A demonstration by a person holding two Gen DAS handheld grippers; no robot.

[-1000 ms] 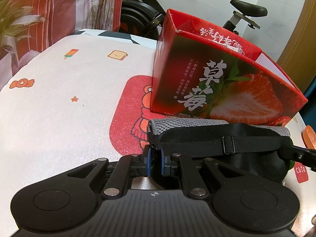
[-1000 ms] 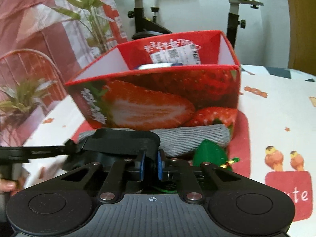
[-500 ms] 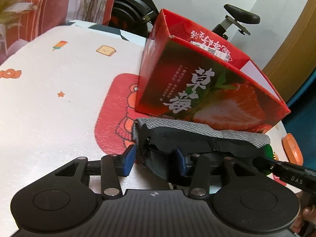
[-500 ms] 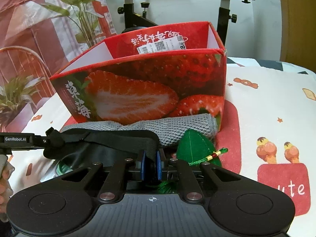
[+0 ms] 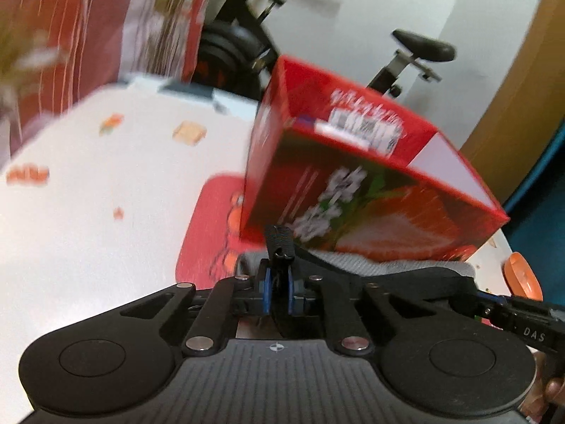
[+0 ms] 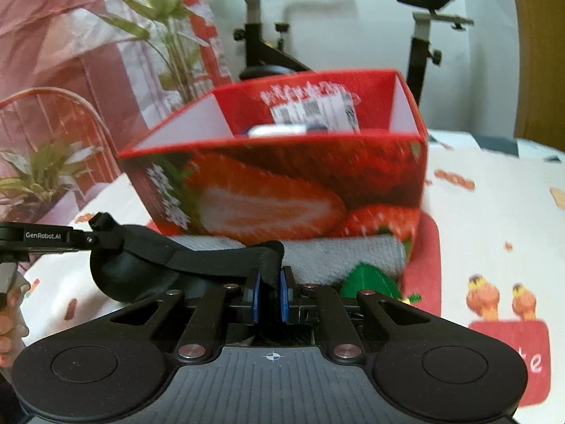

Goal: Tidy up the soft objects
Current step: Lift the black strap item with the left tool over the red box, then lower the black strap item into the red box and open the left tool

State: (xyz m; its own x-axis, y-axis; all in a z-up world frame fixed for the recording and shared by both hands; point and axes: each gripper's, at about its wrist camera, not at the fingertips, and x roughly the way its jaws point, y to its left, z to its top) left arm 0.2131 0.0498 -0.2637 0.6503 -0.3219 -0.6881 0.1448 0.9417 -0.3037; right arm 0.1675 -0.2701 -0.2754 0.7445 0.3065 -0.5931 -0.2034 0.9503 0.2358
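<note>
Both pairs of fingers are closed on one black eye mask [image 6: 141, 258] with a strap [image 6: 226, 258], and it hangs stretched between them, in front of the red strawberry box [image 6: 282, 183].

On the left side, my left fingers [image 5: 279, 291] have just been closing, and now they pinch the end of the strap, which stands up a little above the blue pads. In the right wrist view I see this same gripper [image 6: 53, 236] holding the left end of the mask.

My right fingers [image 6: 270, 296] are narrow and clamp the strap in the middle. Behind the mask a grey rolled towel [image 6: 346, 251] lies against the box. To the right of it, a green soft thing [image 6: 370, 282] lies on the surface [image 6: 494, 219], which has a white cloth with cartoon prints.
</note>
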